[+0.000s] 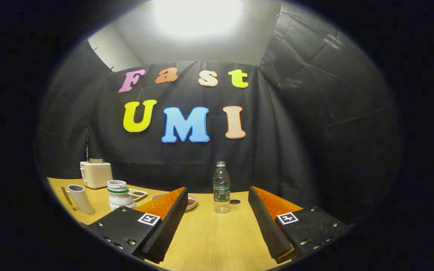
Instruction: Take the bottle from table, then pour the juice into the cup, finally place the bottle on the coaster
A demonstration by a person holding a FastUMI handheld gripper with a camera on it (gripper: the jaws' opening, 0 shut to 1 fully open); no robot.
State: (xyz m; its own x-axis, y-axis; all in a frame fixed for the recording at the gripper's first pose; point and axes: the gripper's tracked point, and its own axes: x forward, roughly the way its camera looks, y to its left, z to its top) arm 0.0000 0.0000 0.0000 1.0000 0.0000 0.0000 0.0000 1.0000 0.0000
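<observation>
Wooden table (209, 241) fills the lower centre of the frame. Your gripper (217, 222) is spread wide with nothing between its 2 fingers, lined up on the clear bottle (221, 188) standing upright beyond them at centre. A cup (79, 198) and white jar (119, 194) wait at lower left, likely the pouring side.

The wooden table (209, 233) carries a clear bottle (221, 188) at centre, a dark cap (235, 201) just right, a bowl (191, 201), and (left of frame) toaster (96, 174), cup (80, 198), jar (119, 194).
</observation>
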